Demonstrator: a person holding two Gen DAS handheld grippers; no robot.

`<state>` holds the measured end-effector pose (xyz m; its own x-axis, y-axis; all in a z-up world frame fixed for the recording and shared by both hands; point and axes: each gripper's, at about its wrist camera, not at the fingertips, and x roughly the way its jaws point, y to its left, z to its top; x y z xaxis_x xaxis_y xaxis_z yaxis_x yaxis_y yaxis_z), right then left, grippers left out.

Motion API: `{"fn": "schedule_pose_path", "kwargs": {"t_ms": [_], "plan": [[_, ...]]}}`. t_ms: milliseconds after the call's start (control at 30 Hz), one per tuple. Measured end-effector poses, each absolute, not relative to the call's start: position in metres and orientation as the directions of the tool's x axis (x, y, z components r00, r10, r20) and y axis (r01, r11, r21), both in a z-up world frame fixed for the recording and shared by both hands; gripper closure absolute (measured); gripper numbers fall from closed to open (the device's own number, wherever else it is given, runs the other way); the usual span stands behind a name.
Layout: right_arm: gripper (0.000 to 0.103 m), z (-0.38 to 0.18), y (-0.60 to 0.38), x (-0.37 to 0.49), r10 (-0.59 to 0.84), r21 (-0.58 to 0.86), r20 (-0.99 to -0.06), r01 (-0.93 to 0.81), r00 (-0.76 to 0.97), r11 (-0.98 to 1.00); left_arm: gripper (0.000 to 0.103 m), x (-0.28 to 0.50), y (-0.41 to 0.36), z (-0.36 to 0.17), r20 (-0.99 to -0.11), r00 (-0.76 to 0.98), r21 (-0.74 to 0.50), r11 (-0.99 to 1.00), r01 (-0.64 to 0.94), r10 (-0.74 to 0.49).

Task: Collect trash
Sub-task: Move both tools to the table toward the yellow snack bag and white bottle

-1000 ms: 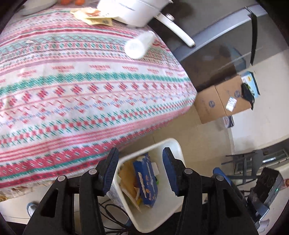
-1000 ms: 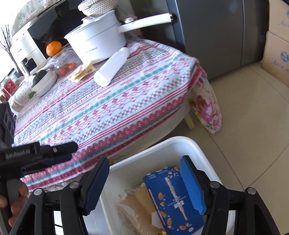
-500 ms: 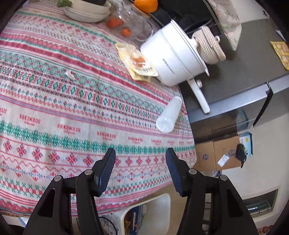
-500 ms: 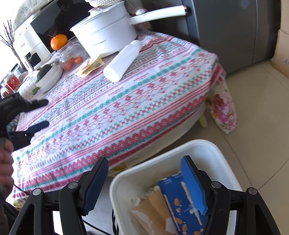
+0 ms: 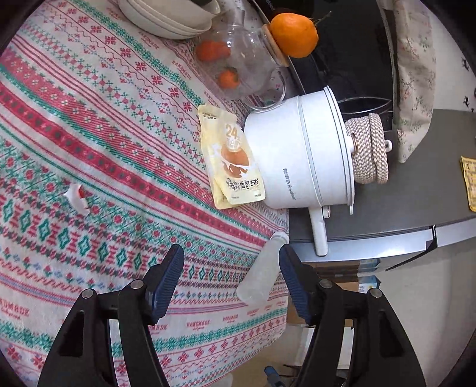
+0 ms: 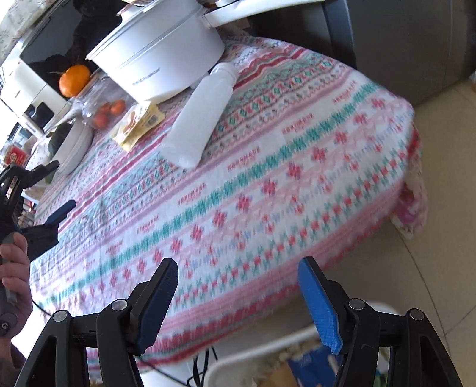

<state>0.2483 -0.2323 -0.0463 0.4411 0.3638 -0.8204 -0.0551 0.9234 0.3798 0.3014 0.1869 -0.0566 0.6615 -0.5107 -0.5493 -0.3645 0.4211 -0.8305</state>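
Observation:
A white plastic bottle [image 5: 261, 271] lies on its side on the patterned tablecloth [image 5: 89, 166]; it also shows in the right wrist view [image 6: 202, 119]. Two yellow snack pouches [image 5: 232, 163] lie against a white pot, also seen from the right wrist [image 6: 136, 125]. A small torn white scrap [image 5: 76, 198] lies on the cloth. My left gripper [image 5: 231, 278] is open and empty above the table, just left of the bottle. My right gripper [image 6: 238, 300] is open and empty over the table's front edge. A white trash bin [image 6: 261, 351] with a blue box sits on the floor below it.
A white pot [image 5: 300, 154] with a long handle stands by the table's far edge. A glass jar [image 5: 241, 68] with small oranges, an orange [image 5: 294, 34] and stacked white bowls [image 5: 166, 18] stand behind. A grey fridge [image 6: 401, 44] is beside the table.
Both grippers have risen from over the trash bin toward the table. The left one now looks down at the bottle and pouches; the bin has dropped out of its view.

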Motion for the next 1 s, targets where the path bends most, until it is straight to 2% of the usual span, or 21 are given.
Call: {"fn": "schedule_pose_path", "kwargs": {"t_ms": [200, 533, 733, 800, 867, 933, 1000], "plan": [[0.031, -0.06, -0.222, 0.314, 0.408, 0.432, -0.809, -0.043, 0.424, 0.901, 0.034, 0.345, 0.187, -0.072, -0.507, 0.701, -0.858, 0.375, -0.352, -0.501], [0.031, -0.079, -0.214, 0.367, 0.447, 0.474, -0.799, -0.037, 0.402, 0.88, 0.036, 0.418, 0.164, -0.106, -0.589, 0.651, -0.803, 0.435, -0.407, -0.478], [0.031, -0.087, -0.216, 0.381, 0.459, 0.486, -0.79, -0.039, 0.407, 0.873, 0.038, 0.437, 0.15, -0.1, -0.618, 0.66, -0.764, 0.524, -0.376, -0.427], [0.031, -0.089, -0.215, 0.384, 0.462, 0.492, -0.789, -0.035, 0.405, 0.87, 0.043, 0.442, 0.141, -0.095, -0.666, 0.643, -0.704, 0.605, -0.373, -0.378], [0.031, -0.09, -0.211, 0.386, 0.461, 0.488, -0.789, -0.041, 0.405, 0.872, 0.065, 0.446, 0.128, -0.089, -0.731, 0.612, -0.598, 0.714, -0.364, -0.3], [0.031, -0.089, -0.206, 0.389, 0.458, 0.481, -0.789, -0.052, 0.408, 0.875, 0.075, 0.452, 0.122, -0.09, -0.763, 0.598, -0.529, 0.77, -0.357, -0.247], [0.031, -0.088, -0.201, 0.391, 0.458, 0.477, -0.789, -0.061, 0.41, 0.877, 0.086, 0.453, 0.124, -0.092, -0.771, 0.591, -0.526, 0.763, -0.377, -0.239]]}}
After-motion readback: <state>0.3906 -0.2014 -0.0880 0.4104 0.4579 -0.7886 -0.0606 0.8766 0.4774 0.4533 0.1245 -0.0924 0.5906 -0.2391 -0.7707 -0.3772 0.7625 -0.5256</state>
